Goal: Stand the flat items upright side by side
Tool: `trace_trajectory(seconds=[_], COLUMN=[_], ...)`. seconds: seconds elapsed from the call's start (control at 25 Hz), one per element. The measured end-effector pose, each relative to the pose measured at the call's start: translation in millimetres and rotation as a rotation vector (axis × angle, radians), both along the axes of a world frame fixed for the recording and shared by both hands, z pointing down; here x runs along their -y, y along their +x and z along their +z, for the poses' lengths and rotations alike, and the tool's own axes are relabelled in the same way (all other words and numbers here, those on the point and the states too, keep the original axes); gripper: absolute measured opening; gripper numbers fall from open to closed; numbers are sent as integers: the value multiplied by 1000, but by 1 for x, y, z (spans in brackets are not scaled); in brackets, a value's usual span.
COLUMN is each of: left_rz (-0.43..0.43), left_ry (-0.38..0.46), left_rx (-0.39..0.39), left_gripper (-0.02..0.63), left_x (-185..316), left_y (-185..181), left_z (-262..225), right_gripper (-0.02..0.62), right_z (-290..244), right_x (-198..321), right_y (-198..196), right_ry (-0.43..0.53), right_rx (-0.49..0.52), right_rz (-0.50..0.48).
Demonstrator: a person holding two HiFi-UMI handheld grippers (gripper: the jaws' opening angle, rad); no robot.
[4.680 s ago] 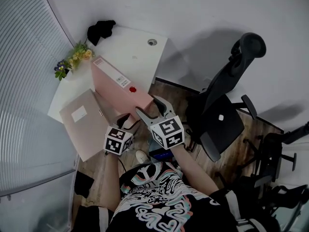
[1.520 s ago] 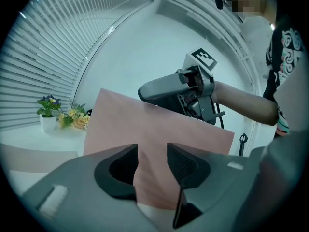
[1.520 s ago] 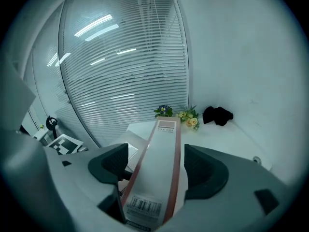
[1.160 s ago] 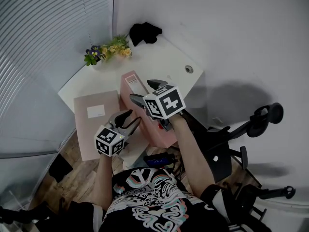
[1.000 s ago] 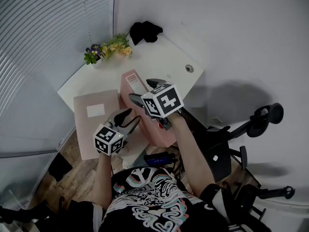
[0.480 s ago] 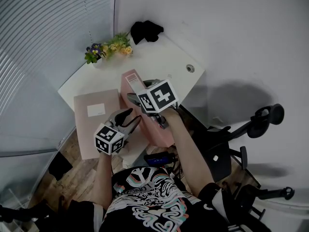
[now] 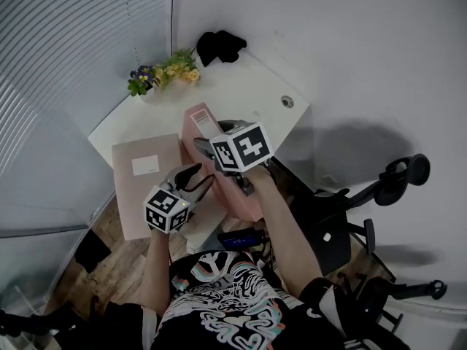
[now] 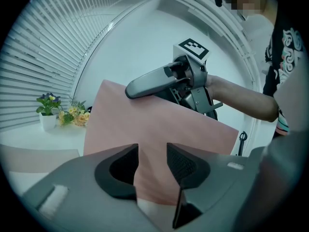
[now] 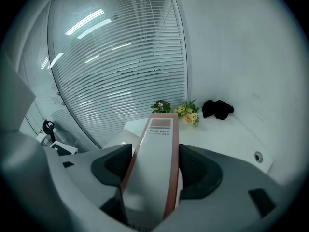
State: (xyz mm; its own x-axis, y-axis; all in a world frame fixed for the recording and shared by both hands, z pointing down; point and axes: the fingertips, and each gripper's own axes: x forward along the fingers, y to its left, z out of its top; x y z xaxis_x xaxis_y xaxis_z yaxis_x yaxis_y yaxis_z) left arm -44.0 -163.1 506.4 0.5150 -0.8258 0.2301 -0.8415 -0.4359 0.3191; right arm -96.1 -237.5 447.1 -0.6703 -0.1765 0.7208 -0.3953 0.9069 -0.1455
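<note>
Your right claw [image 7: 210,135] has just been closing and grips the upright file box [image 9: 157,168] by its spine, on the white surface [image 7: 241,86]. Your left claw [image 8: 152,151] gapes, empty, facing its pink side.

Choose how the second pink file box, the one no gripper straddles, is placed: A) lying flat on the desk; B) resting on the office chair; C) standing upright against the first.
A: the flat file box lies label-up on the white desk, left of the upright file box.
</note>
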Motion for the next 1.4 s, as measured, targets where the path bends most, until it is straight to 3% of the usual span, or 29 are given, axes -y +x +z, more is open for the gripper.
trace_trajectory(seconds=[0.32, 0.68, 1.2, 1.4], left_rz=[15, 28, 61, 46], left_ry=[0, 3, -4, -6], left_rx=[-11, -11, 28, 14], left_gripper=[172, 172, 173, 170], left_x=[1, -3, -8, -9], left_y=[10, 21, 29, 26], left_z=[-3, -5, -5, -5], right_gripper=[305, 305, 304, 299], right_z=[-25, -60, -79, -90], right_x=[8, 15, 10, 8], right_y=[10, 18, 27, 37], right_ry=[54, 183, 262, 290], right_rx=[93, 217, 320, 413], right_rz=[51, 89, 142, 192])
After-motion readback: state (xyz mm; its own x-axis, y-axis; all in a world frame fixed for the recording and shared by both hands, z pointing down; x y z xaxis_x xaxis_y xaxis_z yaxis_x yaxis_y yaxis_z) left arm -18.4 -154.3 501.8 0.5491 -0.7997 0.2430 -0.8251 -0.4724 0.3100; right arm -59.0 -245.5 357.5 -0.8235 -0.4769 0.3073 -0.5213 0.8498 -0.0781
